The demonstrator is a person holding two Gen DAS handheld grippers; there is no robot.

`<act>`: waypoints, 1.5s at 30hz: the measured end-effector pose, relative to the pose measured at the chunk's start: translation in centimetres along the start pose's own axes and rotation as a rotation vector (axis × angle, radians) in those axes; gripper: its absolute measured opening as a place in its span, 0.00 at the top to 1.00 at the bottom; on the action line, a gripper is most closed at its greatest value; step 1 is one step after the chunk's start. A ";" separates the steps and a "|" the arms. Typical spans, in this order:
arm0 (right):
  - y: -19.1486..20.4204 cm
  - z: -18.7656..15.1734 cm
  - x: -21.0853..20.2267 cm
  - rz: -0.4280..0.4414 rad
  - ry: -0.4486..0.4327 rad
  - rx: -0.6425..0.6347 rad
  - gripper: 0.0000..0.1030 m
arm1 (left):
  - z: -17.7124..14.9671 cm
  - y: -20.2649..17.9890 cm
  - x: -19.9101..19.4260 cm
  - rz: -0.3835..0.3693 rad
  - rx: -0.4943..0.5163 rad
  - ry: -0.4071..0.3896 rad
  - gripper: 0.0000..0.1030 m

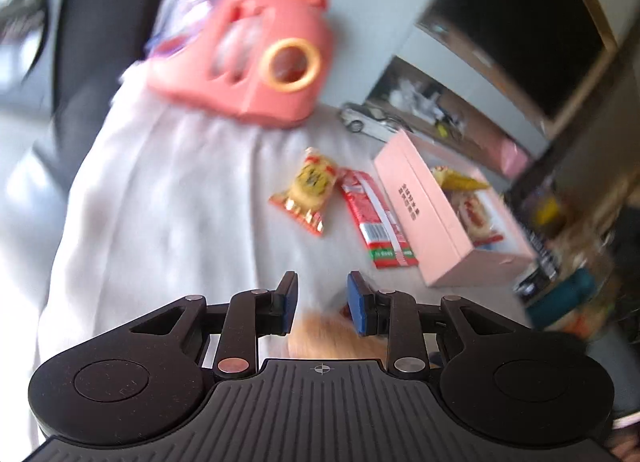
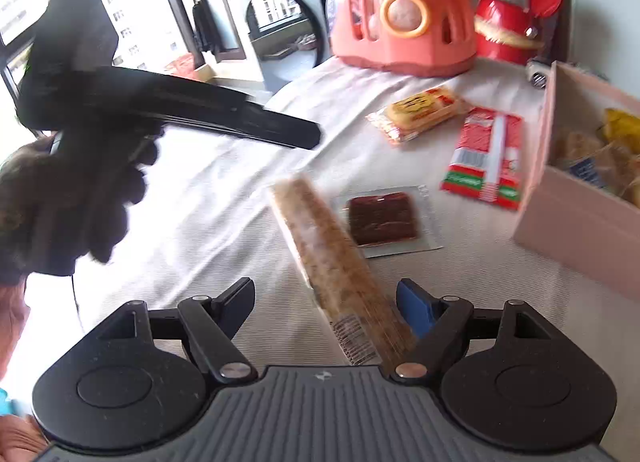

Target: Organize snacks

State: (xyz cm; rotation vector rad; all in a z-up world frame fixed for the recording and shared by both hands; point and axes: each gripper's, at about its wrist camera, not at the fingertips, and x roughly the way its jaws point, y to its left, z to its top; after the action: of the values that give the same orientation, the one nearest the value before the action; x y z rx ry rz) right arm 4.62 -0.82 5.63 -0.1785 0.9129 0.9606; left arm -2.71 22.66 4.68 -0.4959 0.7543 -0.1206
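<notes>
The right gripper [image 2: 326,298] points steeply down over the counter [image 2: 208,198], which is covered with a white cloth. Its jaws stand wide apart. A long grain bar in a clear wrapper [image 2: 336,274] lies on the cloth and runs diagonally between them, close to the blue pad of the right-hand finger; whether the pad touches it cannot be told, and the other finger is well clear, so nothing is gripped.

In the right wrist view the left gripper [image 2: 296,134] appears as a dark, blurred shape held in a gloved hand [image 2: 100,198] above the left part of the counter, pointing across toward the snacks. In its own view the left gripper [image 1: 322,300] tilts downward with its jaws partly apart and no thing pressed between the pads; a blurred orange shape sits below the gap.

Just beside the grain bar lies a flat dark red snack in a clear pack [image 2: 382,218]. Farther back are a yellow cracker packet [image 2: 420,112] and a red-and-white packet [image 2: 486,156]. A pink box [image 2: 576,222], at the right, holds several snacks already. A coral plastic basket [image 2: 404,18] stands at the far edge.
</notes>
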 end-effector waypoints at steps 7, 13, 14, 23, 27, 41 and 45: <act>2.1 1.4 -0.1 0.064 -0.019 -0.056 0.23 | -2.0 1.7 -3.1 0.008 -0.105 -0.022 0.70; -0.8 4.2 0.0 -0.206 -0.125 0.027 0.27 | -3.9 1.1 -0.5 -0.115 -0.168 0.005 0.70; -1.0 4.2 0.7 -0.256 -0.120 0.005 0.30 | -4.0 0.8 0.0 -0.108 -0.157 0.005 0.70; -0.1 2.3 5.5 -0.251 -0.064 -0.073 0.38 | -3.9 1.2 0.3 -0.034 -0.152 -0.035 0.70; 0.3 2.6 5.2 -0.235 -0.065 -0.082 0.41 | -3.5 1.4 0.3 -0.023 -0.171 -0.042 0.69; -2.5 -3.6 -2.0 -0.370 -0.033 -0.130 0.55 | -2.8 -2.4 3.1 0.005 -0.046 0.006 0.62; -3.5 -4.0 -3.4 -0.391 -0.073 -0.074 0.53 | -2.7 -4.2 4.3 0.051 0.079 0.008 0.59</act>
State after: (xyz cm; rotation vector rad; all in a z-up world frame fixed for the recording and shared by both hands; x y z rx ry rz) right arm 4.14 -7.05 4.78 -0.3679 0.7406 0.6332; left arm -1.16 16.75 2.28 -0.4014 0.7667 -0.1044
